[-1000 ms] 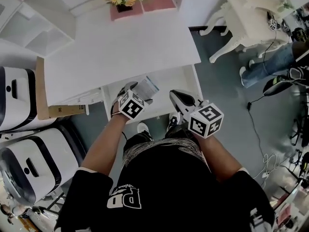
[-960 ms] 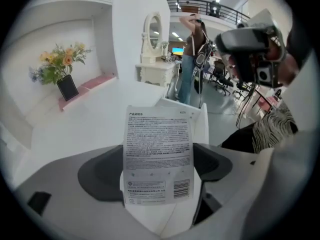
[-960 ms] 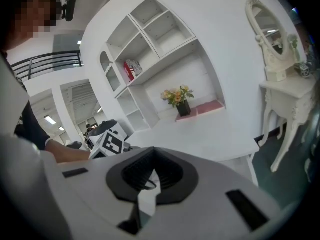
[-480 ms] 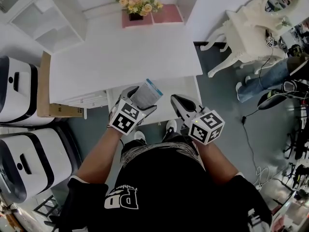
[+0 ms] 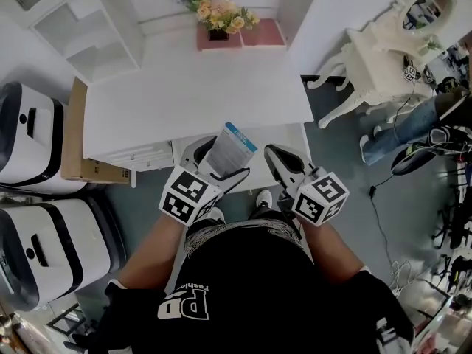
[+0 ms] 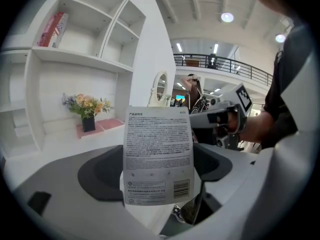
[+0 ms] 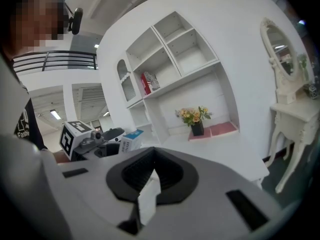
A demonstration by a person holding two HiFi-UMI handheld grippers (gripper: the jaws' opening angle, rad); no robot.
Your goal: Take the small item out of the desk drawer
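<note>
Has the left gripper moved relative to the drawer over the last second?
Yes. The left gripper, shut on the packet, has drawn back from the open drawer toward the person.

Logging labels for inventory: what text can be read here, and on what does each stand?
"PD": large white letters on the black shirt, as far as I can tell.
Packet: dense print and a barcode, too small to read.
Red book on the shelf: blurred.
Cubes: square markers only, no words.
</note>
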